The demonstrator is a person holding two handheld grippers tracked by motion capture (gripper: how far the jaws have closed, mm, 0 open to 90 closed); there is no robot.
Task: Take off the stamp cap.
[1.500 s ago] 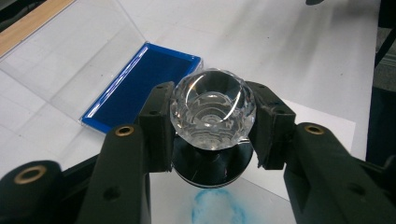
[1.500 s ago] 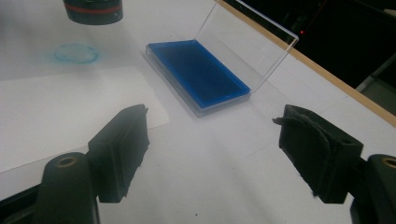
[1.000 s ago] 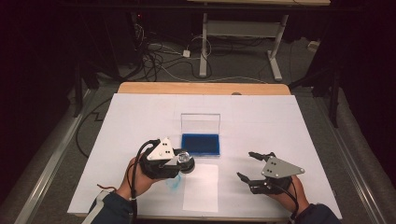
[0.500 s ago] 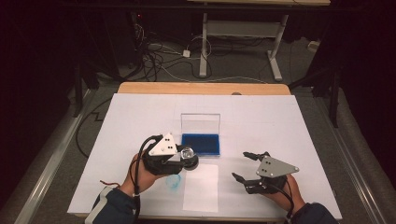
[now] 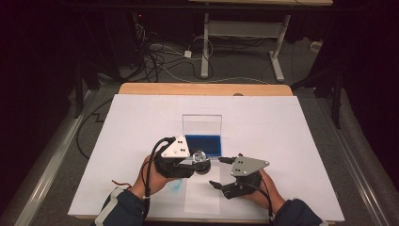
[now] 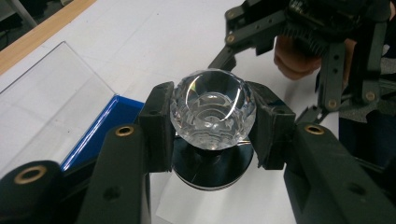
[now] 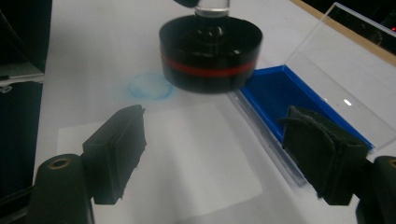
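— What container was on the bench, and what was in it?

— A shallow ink pad case sat near the middle of the white-covered bench, a little toward the near edge. Its clear lid stood open and upright on the far side. Inside lay a blue ink pad filling the tray; nothing else was in it.

— And the stamp?

— The left gripper pinched the stamp's faceted clear knob, one black jaw pressed on each side. The stamp's round black base, with a red band around it, hung below the knob, just beside the near edge of the case. Whether the base touched the bench could not be told.

— What did the right gripper do?

— The right gripper held nothing; its jaws were spread wide, close to the stamp on the near-right side, above a white paper sheet lying by the near edge.

— Any writing or brand?

— None that could be read. There was a faint blue round stamp print on the bench cover, just left of the sheet; its marking was too blurred to make out.
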